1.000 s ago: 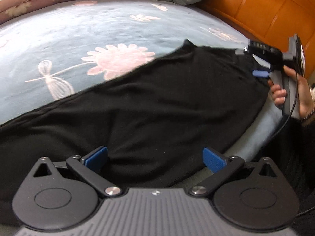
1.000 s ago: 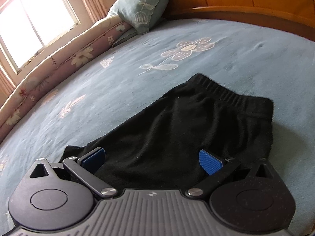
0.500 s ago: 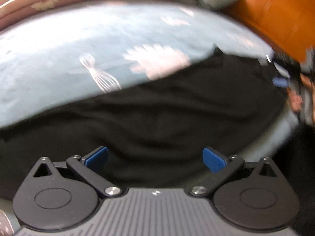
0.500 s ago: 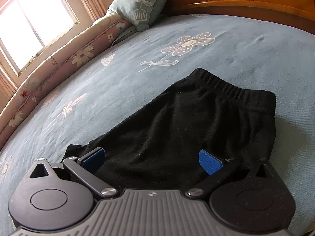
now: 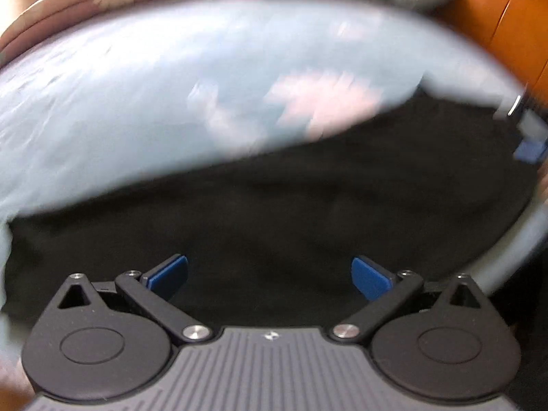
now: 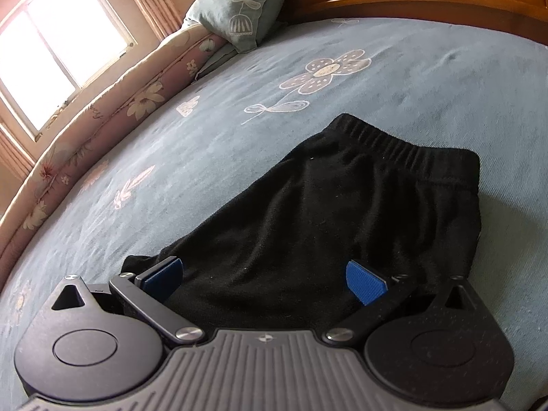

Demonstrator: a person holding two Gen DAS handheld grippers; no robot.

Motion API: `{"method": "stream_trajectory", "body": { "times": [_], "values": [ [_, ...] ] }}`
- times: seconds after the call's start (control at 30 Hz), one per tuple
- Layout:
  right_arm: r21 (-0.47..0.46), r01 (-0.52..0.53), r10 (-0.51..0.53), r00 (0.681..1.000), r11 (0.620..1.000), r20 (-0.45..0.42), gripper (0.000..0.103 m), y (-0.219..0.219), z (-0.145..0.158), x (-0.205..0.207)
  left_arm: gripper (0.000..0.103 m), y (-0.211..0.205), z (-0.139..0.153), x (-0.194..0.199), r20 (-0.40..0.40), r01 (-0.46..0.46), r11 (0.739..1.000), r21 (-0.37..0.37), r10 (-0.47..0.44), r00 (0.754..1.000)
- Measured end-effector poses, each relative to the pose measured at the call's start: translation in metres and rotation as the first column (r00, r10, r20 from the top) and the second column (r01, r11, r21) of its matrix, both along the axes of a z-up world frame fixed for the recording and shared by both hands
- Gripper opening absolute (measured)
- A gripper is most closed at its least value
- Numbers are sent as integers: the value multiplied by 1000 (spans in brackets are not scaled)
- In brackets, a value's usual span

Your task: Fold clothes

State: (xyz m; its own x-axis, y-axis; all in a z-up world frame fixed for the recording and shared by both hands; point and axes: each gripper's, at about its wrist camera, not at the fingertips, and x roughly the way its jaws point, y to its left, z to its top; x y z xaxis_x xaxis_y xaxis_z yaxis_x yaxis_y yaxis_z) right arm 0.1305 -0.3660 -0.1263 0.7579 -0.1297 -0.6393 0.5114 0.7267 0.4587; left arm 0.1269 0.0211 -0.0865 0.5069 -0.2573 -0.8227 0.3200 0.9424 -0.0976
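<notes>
The black knitted trousers with ribbed waistband lie in the frame centre on the blue flowered bedsheet. The left gripper and the right gripper both hold their fingers wide apart above the cloth.

In the left wrist view everything beyond the left gripper now smears with motion blur; the black garment fills more of the lower frame, and the right gripper slides to the right edge, its hand lost.

In the right wrist view the garment's waistband sits slightly lower and nearer than a second ago.
</notes>
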Motion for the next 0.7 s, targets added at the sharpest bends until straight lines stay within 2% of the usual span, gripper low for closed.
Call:
{"method": "stream_trajectory", "body": {
  "times": [0.03,0.13,0.23,0.3,0.37,0.4,0.47,0.6,0.7],
  "values": [
    [-2,-3,3,1000,1000,-1,103,1,0,0,102,-6,9,5,19,13,999,-53,-12,1000],
    [-2,-4,4,1000,1000,0,103,1,0,-1,102,-46,15,31,44,103,985,-136,-98,994],
    [1,-3,3,1000,1000,-1,103,0,-1,-1,102,-83,2,52,18,181,964,-197,-181,983],
    [1,-6,6,1000,1000,-2,103,-1,-1,-1,102,-102,-15,65,-4,199,958,-207,-204,979],
    [4,-8,8,1000,1000,-3,103,-2,-1,-1,102,-106,-31,74,-38,173,964,-204,-184,982],
    [5,-9,9,1000,1000,-3,103,-2,-1,0,102,-108,-33,76,-8,178,965,-191,-183,983],
    [19,-11,11,1000,1000,6,103,-4,0,-1,102,-104,-32,83,30,175,969,-172,-172,985],
    [39,-24,23,1000,999,14,103,-5,1,0,102,-105,-24,95,23,139,970,-200,-137,990],
    [48,-33,32,999,998,23,103,-6,2,-1,102,-102,-7,86,73,174,968,-183,-163,984]
  ]
}}
